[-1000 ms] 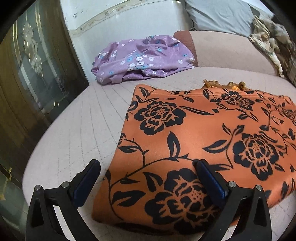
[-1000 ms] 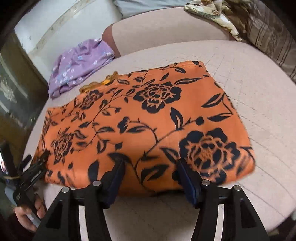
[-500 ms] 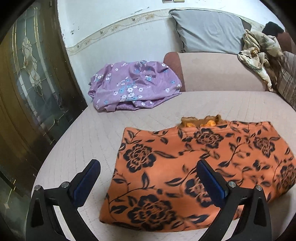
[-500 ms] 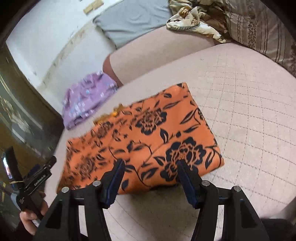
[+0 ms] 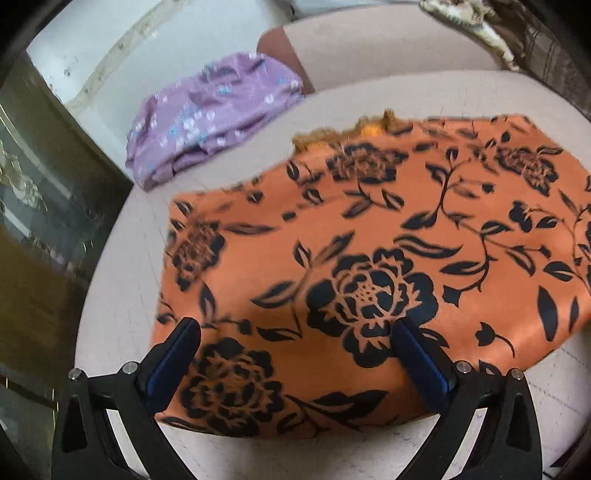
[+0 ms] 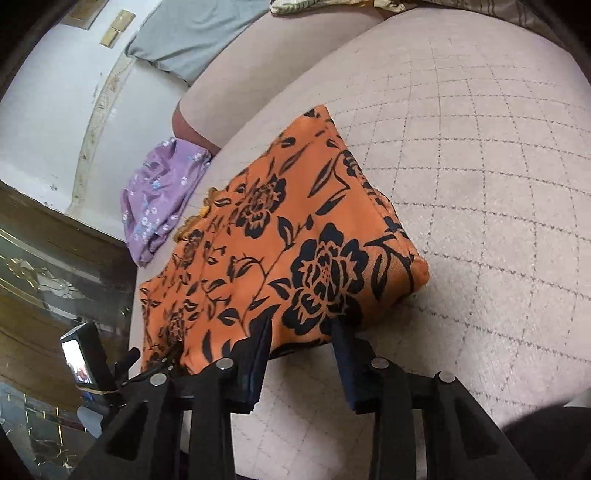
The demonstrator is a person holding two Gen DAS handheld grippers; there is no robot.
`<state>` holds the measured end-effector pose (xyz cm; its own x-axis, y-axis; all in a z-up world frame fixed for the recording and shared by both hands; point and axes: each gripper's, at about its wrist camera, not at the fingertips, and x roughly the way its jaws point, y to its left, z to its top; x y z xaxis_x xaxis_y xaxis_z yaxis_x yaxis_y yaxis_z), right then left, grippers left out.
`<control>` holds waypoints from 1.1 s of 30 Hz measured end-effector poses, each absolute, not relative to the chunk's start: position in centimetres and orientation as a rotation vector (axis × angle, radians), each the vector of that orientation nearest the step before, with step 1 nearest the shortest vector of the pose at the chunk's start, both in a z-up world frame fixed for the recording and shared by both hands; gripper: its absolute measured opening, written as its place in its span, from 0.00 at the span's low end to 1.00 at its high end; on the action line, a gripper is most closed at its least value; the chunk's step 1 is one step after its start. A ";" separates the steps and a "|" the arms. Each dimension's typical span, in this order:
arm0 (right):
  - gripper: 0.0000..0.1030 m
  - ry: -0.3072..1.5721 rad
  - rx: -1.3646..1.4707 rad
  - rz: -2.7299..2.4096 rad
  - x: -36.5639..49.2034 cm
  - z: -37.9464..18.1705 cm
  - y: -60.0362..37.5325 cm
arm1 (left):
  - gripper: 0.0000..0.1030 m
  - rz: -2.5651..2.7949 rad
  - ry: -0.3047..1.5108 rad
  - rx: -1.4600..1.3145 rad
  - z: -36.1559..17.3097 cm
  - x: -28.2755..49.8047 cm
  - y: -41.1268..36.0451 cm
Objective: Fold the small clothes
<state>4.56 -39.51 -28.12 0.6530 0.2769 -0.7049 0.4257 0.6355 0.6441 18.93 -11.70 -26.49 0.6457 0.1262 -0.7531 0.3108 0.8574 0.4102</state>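
Observation:
An orange cloth (image 5: 369,236) with black flowers lies folded flat on the quilted beige cushion (image 6: 480,177). A frilly yellow edge (image 5: 369,129) pokes out at its far side. My left gripper (image 5: 295,328) stands wide open over the cloth's near left part, pads clear of it. In the right wrist view the same orange cloth (image 6: 280,236) runs away to the left. My right gripper (image 6: 301,328) sits at its near edge, jaws closing, with the cloth's edge between them and no visible pinch.
A crumpled purple flowered cloth (image 5: 210,114) lies at the far left of the cushion. A grey pillow (image 6: 192,40) and a patterned heap (image 5: 476,22) rest at the back. A dark glass-panelled door (image 5: 44,206) stands close on the left.
The left gripper pulled back, then came in over the cloth's near left part, still wide open. The right gripper rolled, shifted toward the cloth's right corner, and its jaws narrowed.

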 end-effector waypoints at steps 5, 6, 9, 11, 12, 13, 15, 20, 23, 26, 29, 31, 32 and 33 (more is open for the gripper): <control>0.65 0.819 0.897 -0.074 2.9 -26.3 -39.2 | 1.00 -0.140 0.816 0.432 -23.3 18.7 -9.2; 0.65 0.813 0.888 -0.067 2.5 -26.1 -39.1 | 1.00 -0.140 0.804 0.410 -22.6 18.8 -8.7; 0.65 0.814 0.912 -0.056 1.4 -26.1 -39.1 | 1.00 -0.129 0.766 0.330 -21.2 19.5 -7.1; 0.65 0.825 0.945 -0.039 1.4 -26.6 -39.0 | 1.00 -0.120 0.746 0.271 -20.8 20.3 -6.0; 0.65 0.834 0.955 -0.033 1.4 -26.9 -38.8 | 1.00 -0.117 0.743 0.250 -20.8 20.7 -5.6; 0.65 0.850 0.964 -0.024 1.5 -27.3 -38.6 | 1.00 -0.119 0.743 0.219 -20.9 21.4 -5.1; 0.65 0.870 0.974 -0.015 1.7 -27.8 -38.2 | 1.00 -0.134 0.748 0.190 -21.2 22.3 -4.6; 0.65 0.889 1.019 0.016 2.3 -29.1 -36.9 | 1.00 -0.159 0.764 0.108 -23.2 24.6 -3.0; 0.65 0.874 1.080 0.017 2.2 -29.8 -36.7 | 1.00 -0.129 0.835 0.059 -25.6 25.8 -1.5; 0.66 0.863 1.143 0.001 2.2 -31.0 -36.8 | 1.00 -0.140 1.016 -0.052 -27.5 28.1 -0.4; 0.66 0.824 1.190 -0.020 2.3 -31.1 -37.6 | 1.00 -0.055 0.942 -0.050 -26.5 28.1 0.6; 0.66 0.805 1.224 -0.034 2.6 -31.5 -38.2 | 1.00 -0.050 0.913 -0.029 -25.8 27.9 0.7; 0.66 0.793 1.243 -0.040 2.7 -31.7 -38.6 | 1.00 -0.065 0.906 -0.029 -25.6 27.8 0.8; 0.65 0.776 1.259 -0.052 2.9 -31.8 -39.0 | 1.00 -0.080 0.902 -0.029 -25.5 27.7 0.9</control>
<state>2.89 -38.95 -31.78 0.7489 0.3709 -0.5491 0.4402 0.3409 0.8306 27.70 0.94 -25.47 0.6172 -0.0823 -0.7825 0.0575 0.9966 -0.0594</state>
